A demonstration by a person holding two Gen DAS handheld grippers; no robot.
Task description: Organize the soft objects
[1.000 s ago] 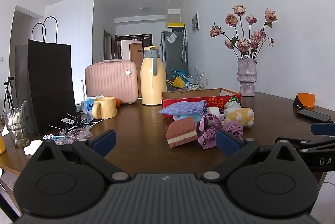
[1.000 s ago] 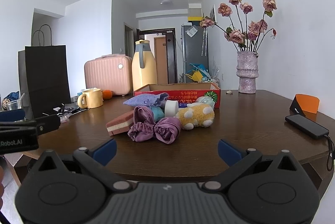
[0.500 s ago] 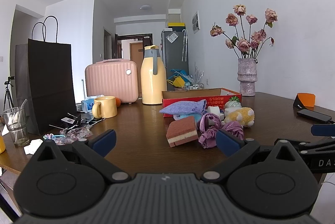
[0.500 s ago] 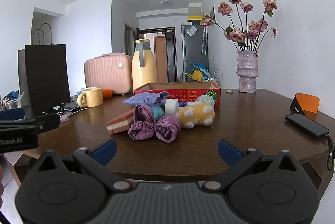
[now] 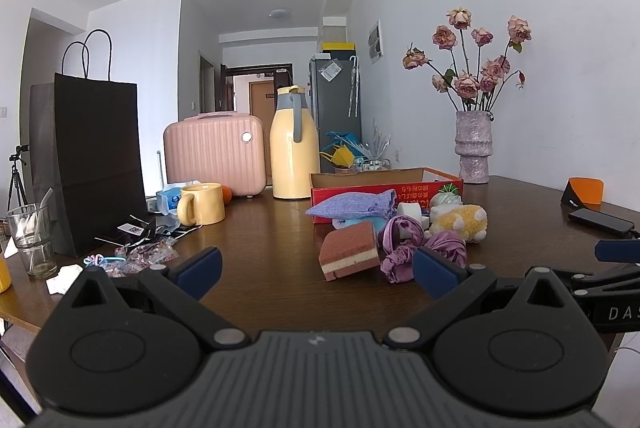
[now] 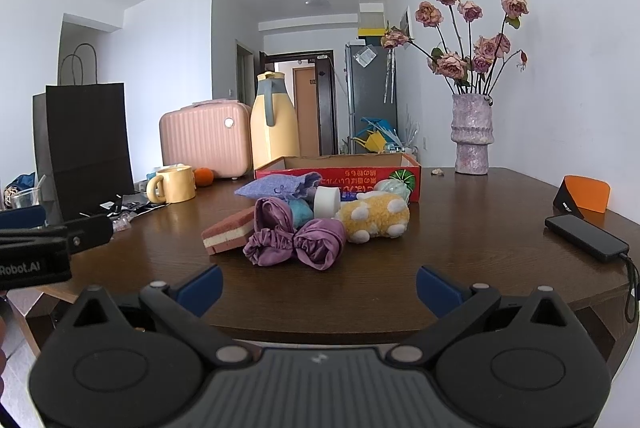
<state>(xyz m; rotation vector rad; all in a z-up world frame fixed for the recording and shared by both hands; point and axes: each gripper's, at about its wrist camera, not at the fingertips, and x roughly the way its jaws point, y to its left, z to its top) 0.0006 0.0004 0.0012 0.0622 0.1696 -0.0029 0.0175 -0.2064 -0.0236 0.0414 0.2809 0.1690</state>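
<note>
A pile of soft things lies mid-table in front of a red cardboard box (image 6: 408,173) (image 5: 440,183): a brown layered sponge (image 6: 228,232) (image 5: 350,250), a purple scrunchie cloth (image 6: 296,240) (image 5: 404,240), a yellow plush toy (image 6: 376,220) (image 5: 460,222), a lilac fabric pouch (image 6: 276,185) (image 5: 352,205), a light blue soft item (image 6: 300,211) and a white roll (image 6: 327,201). My left gripper (image 5: 316,274) and my right gripper (image 6: 320,288) both stand open and empty at the near table edge, short of the pile.
A black paper bag (image 5: 88,163), pink case (image 5: 216,155), yellow jug (image 5: 294,147) and yellow mug (image 5: 202,203) stand at the back left. A vase of roses (image 6: 472,135), an orange-black stand (image 6: 584,193) and a black phone (image 6: 586,238) occupy the right side. Small clutter (image 5: 136,252) lies left.
Almost nothing differs; both views shift only slightly and both grippers stay open.
</note>
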